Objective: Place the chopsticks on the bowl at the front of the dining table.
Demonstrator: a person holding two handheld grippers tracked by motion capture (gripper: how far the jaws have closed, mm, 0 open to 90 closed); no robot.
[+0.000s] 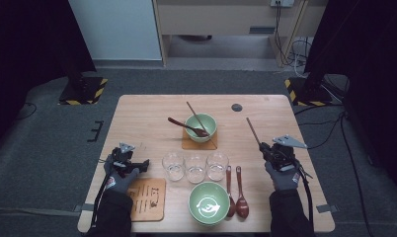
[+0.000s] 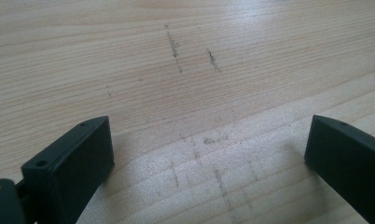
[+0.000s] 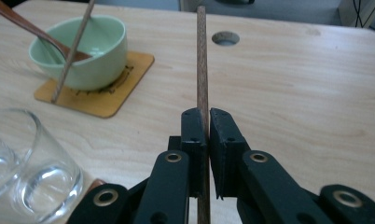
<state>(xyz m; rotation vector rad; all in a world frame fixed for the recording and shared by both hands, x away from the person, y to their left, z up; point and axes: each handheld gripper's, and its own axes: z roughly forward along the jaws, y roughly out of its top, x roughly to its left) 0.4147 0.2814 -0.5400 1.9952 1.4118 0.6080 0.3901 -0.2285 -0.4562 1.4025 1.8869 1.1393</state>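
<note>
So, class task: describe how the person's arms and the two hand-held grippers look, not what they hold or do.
Both forearms wear dark sleeves and grey gloves. The left hand-held gripper and right hand-held gripper are black, each topped by a grey three-cornered plate, with a dark cable trailing back. Up close, the jaws are flat black blocks on linked arms with brass-coloured rivets.

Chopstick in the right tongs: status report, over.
Right tongs shut on the chopstick, pointing toward the far bowl. Left tongs open over bare table. Path to the bowl looks clear.
</note>
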